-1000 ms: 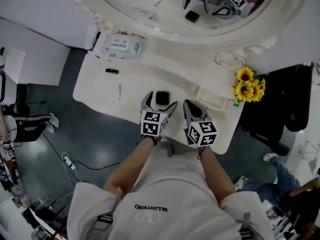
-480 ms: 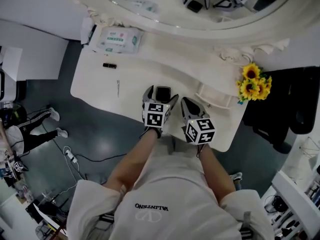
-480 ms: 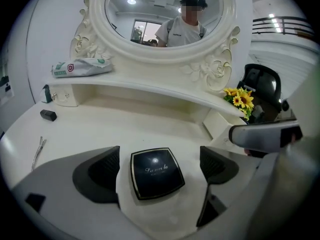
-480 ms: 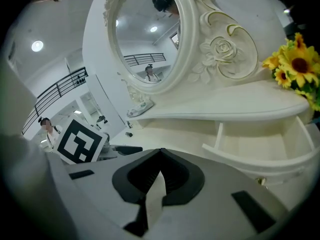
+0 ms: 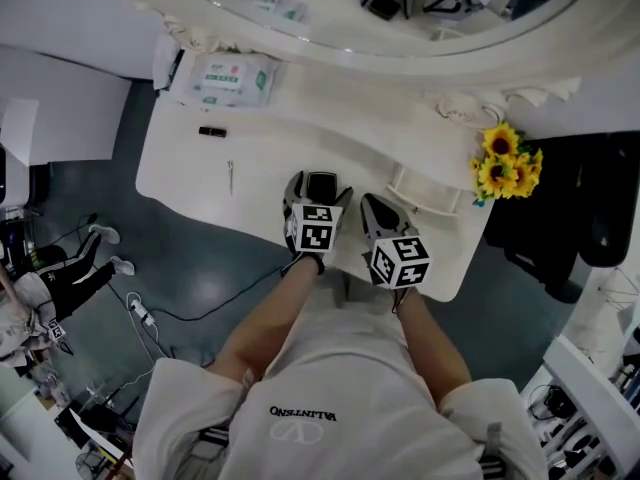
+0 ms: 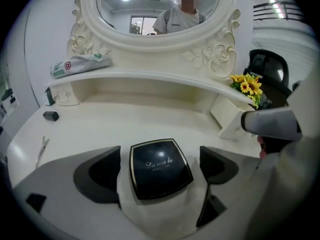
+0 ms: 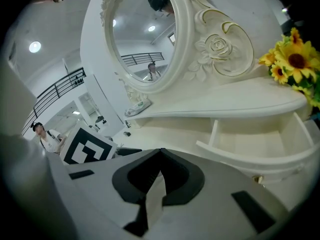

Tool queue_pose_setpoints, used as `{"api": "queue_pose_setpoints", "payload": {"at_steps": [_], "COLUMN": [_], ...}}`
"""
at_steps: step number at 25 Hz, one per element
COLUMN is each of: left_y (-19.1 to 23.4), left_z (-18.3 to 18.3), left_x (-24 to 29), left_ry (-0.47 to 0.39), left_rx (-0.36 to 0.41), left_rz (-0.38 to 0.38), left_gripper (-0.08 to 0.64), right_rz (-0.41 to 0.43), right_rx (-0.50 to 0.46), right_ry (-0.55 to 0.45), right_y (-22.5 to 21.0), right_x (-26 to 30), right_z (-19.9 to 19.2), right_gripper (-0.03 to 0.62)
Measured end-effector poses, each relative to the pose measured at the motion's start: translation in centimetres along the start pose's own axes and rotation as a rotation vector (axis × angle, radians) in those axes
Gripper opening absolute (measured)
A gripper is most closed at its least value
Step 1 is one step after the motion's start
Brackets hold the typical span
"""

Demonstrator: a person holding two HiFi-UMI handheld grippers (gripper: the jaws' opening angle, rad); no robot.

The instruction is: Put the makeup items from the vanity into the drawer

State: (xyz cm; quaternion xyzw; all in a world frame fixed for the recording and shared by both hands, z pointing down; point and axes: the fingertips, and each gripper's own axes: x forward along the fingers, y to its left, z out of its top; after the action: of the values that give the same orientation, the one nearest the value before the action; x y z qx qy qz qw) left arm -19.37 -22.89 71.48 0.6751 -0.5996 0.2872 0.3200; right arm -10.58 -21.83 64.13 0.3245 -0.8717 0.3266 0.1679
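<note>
**Tabletop** (image 5: 270, 158): white vanity surface with a curved front edge and a raised shelf along the back, under an oval mirror (image 6: 157, 9) in a carved white frame.

**Compact** (image 6: 160, 168): black, square with rounded corners, thin gold rim and pale script on the lid. It lies flat near the front edge of the tabletop, left of the drawer and between the jaws of the left hand-held gripper.

**Left hand-held gripper** (image 5: 319, 190): jaws apart, one dark pad on either side of the compact. A narrow strip of white shows between each pad and the case, so there is no grip on it.

**Right hand-held gripper** (image 7: 159, 154): just beside the left one, at the front edge of the tabletop. Its jaws are together at the tips with nothing between them, and it points toward the drawer.

**Drawer** (image 7: 250, 156): white and shallow, pulled open below the shelf at the right end of the vanity. No contents are visible inside.

**Black item** (image 5: 211, 131): small and oblong, on the left part of the tabletop, well apart from the compact. What it is cannot be told.

**Metal tool** (image 5: 230, 176): thin and silver, lying near the black item toward the front edge.

**Wipes pack** (image 5: 232, 78): white with green print, on the left end of the shelf.

**Sunflowers** (image 5: 503, 163): a yellow bunch at the right end of the vanity, beyond the drawer.
</note>
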Motion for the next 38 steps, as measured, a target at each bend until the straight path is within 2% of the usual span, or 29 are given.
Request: {"api": "queue_pose_setpoints", "payload": {"at_steps": [4,9,13,15,23,31,38], "left_y": [0.3,0.3,-0.1,-0.5,-0.5,-3.2,-8.9], "left_z": [-0.1,-0.2,0.0,0.0,-0.1,2.9,7.2], "left_x": [0.2,0.1,-0.1,-0.1,-1.0,-4.6,-6.3], "left_ry": [-0.01,-0.014,-0.024,-0.024,-0.018,-0.084,-0.159], "left_rx": [0.027,0.025,0.044,0.048,0.057,0.044,0.088], "left_rz": [0.033,0.041,0.042,0.036,0.033,-0.023,-0.127], "left_gripper": [0.476,0.459,0.411,0.359,0.345,0.345,0.345], "right_rz": [-0.001,-0.003,-0.006,-0.009,-0.015,-0.056,-0.14], "right_rx": [0.005,0.007,0.007,0.006,0.006,0.0,0.023], "right_ry": [0.003,0.001,-0.006,-0.012,-0.039,-0.121,-0.204], "right_y": [-0.1,-0.2,-0.2,-0.2,-0.2,-1.3,-4.3], "right_x": [-0.1,-0.4,-0.7,-0.9,-2.7,-5.7,-9.5], "right_z": [-0.3,-0.3,-0.3,-0.2,0.1,2.1,3.9], "right_gripper": [0.012,0.012,0.012,0.012,0.012,0.012,0.011]}}
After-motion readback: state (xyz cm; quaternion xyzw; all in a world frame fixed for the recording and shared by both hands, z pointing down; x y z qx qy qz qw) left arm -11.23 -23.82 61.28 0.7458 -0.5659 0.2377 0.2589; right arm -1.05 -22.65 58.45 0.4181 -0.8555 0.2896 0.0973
